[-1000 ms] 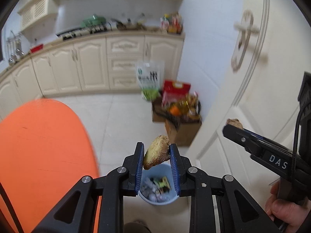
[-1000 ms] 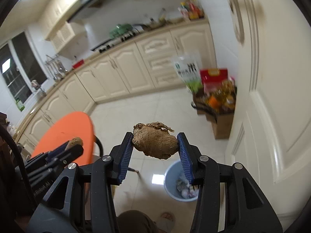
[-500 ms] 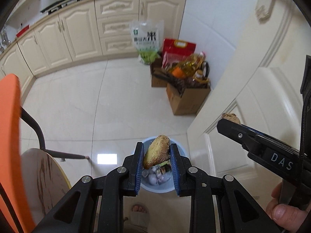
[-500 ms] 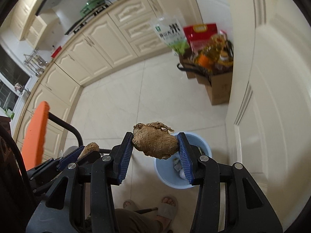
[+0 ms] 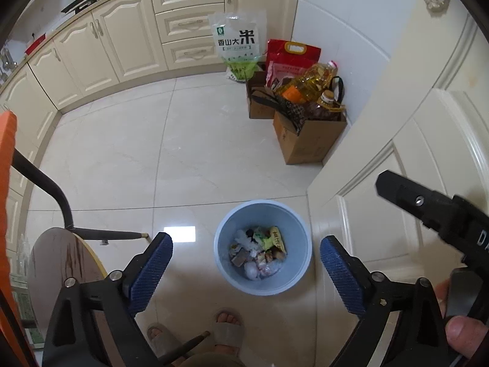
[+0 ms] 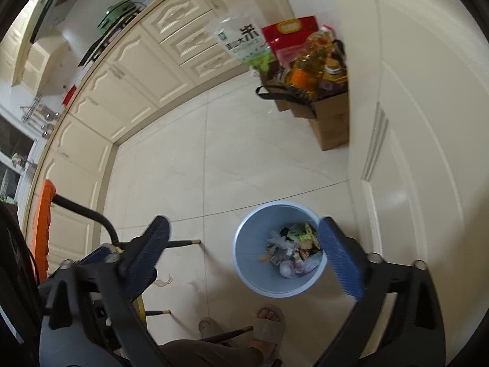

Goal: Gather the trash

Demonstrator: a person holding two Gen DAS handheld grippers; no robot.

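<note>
Left gripper (image 5: 246,270) opening, empty, right gripper (image 6: 244,263) opening, empty, above bin (image 5: 262,214) rim

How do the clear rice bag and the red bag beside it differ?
The clear rice bag is see-through with dark lettering and a green base; the red bag is opaque with a yellow handle slot. The rice bag leans against the cabinet drawers; the red bag stands in a cardboard box. Both are upright.
</note>
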